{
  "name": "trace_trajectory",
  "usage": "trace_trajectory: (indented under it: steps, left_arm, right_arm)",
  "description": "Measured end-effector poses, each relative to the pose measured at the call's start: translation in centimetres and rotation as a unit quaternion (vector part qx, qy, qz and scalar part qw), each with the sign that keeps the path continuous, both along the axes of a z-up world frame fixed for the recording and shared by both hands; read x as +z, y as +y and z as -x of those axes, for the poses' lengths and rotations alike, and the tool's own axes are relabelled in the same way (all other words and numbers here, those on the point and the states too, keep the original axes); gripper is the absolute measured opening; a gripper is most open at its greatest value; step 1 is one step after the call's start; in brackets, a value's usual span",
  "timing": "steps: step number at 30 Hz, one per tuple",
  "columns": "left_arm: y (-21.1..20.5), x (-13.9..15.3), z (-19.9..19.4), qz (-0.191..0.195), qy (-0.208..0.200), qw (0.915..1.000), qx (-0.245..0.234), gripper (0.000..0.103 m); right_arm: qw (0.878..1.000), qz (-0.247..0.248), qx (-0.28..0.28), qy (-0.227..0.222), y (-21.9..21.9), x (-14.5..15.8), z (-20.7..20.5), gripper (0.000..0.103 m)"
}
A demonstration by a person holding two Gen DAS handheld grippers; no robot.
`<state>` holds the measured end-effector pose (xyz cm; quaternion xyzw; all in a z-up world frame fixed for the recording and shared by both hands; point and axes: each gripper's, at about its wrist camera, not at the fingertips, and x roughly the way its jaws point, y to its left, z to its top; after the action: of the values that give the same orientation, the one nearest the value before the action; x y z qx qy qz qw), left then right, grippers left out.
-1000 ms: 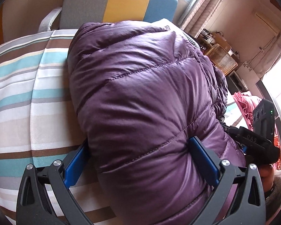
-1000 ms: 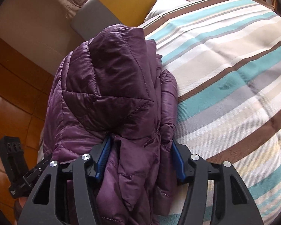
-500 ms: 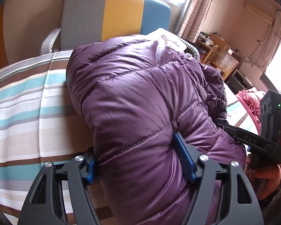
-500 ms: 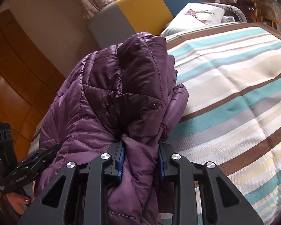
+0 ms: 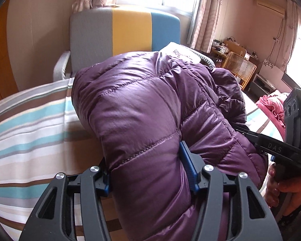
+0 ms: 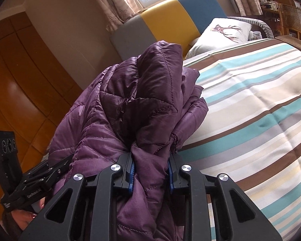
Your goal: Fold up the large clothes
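A purple quilted puffer jacket [image 5: 142,108] is bunched up and lifted over the striped bed [image 5: 30,132]. My left gripper [image 5: 148,170] is shut on a thick padded fold of the jacket, its blue pads pressed into both sides. My right gripper [image 6: 151,172] is shut on a narrower bunch of the same jacket [image 6: 134,104]. The right gripper also shows at the right edge of the left wrist view [image 5: 291,140], and the left gripper shows at the lower left of the right wrist view [image 6: 30,180]. The jacket's lower part is hidden behind the jaws.
The bed has a striped cover [image 6: 250,110] in teal, brown and cream. A grey, yellow and blue headboard [image 5: 124,32] and a white pillow [image 6: 220,34] stand at the far end. A wooden wardrobe [image 6: 20,76] is at left, a rattan chair [image 5: 238,68] and pink cloth [image 5: 271,106] at right.
Both grippers have closed tighter on the jacket and lifted it; the views have tilted up and show more of the headboard and window.
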<state>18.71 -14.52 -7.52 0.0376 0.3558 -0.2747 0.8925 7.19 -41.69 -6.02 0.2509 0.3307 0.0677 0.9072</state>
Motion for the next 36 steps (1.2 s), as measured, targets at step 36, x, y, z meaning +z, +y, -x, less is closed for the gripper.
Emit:
trace_trajectory:
  steps: [36]
  left_arm:
    - [22.6, -3.7, -7.4, 0.011, -0.039, 0.9870, 0.156, 0.071]
  right_arm:
    - [0.995, 0.030, 0.083, 0.035, 19.2, -2.8, -12.9, 0.041]
